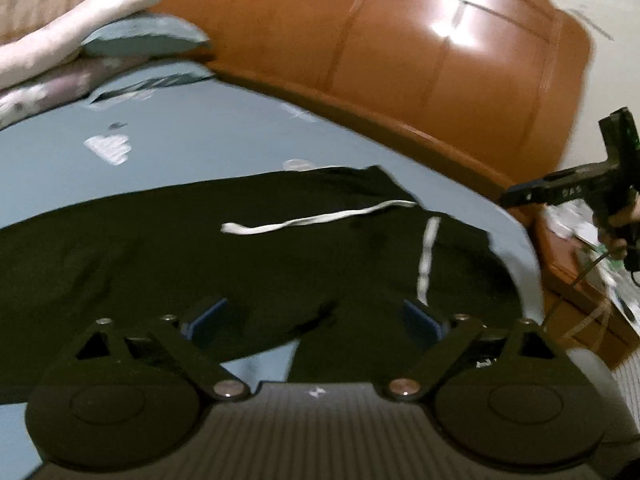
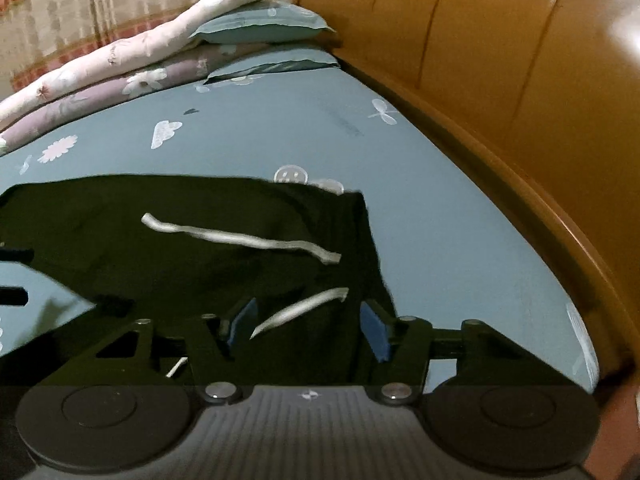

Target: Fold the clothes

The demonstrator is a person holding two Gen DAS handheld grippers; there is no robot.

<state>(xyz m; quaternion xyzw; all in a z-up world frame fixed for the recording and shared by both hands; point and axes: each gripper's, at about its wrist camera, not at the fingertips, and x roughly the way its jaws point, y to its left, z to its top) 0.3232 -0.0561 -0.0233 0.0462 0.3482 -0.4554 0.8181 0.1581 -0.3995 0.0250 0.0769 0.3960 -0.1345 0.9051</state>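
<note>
Black trousers (image 1: 200,248) flat on bedsheet (image 1: 200,136) beneath each released, empty hand-held gripper (image 1: 316,316).

Black trousers (image 2: 200,248) w/ white drawstring (image 2: 240,238), blue patterned sheet (image 2: 440,200), orange-brown wood headboard (image 1: 400,60)

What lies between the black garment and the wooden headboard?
Only bare blue bedsheet with small white prints separates the black garment from the wooden headboard; the right wrist view shows this stretch most clearly.
</note>
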